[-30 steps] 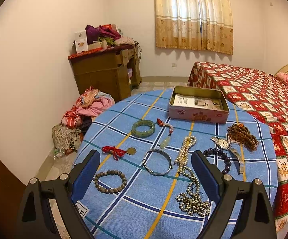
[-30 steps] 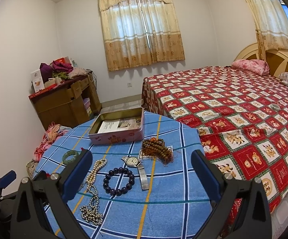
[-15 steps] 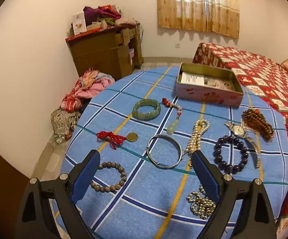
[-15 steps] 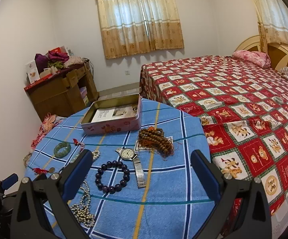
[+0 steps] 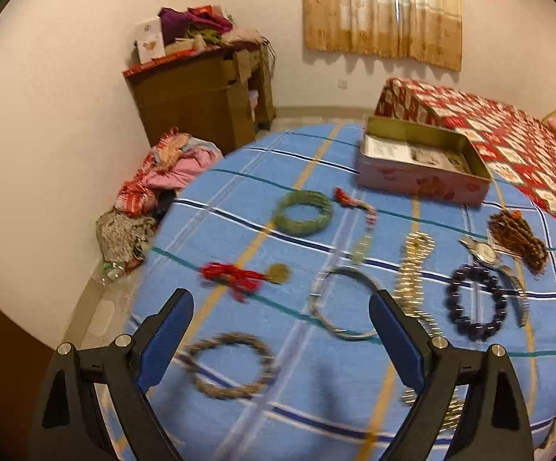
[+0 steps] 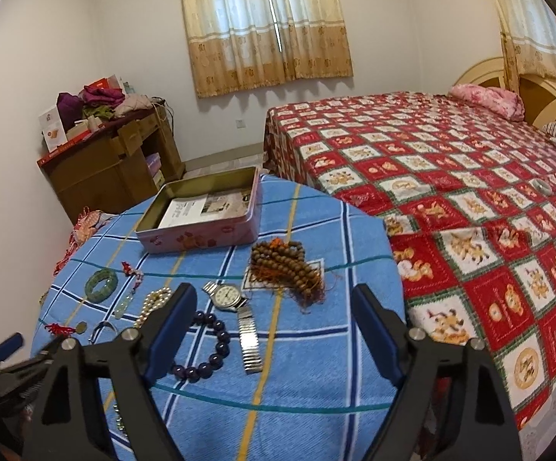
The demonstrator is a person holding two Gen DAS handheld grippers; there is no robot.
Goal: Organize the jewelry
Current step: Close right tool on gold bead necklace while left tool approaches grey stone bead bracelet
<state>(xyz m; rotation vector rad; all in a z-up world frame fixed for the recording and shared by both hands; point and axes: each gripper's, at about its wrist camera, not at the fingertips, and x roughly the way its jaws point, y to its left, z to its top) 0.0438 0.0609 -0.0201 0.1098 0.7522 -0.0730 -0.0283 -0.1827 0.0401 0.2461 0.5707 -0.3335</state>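
Observation:
Jewelry lies spread on a round table with a blue plaid cloth. A pink tin box stands open at the far side; it also shows in the right wrist view. My left gripper is open and empty above a grey bead bracelet, a silver bangle and a red-tasselled coin. A green bangle lies farther off. My right gripper is open and empty above a wristwatch, a dark purple bead bracelet and brown prayer beads.
A pearl necklace and a jade pendant on a red cord lie mid-table. A bed with a red quilt stands right of the table. A wooden cabinet and a pile of clothes stand by the left wall.
Both grippers have moved forward and lower over the table, so the jewelry looms larger. The left view is motion-blurred. Nothing has been taken hold of.

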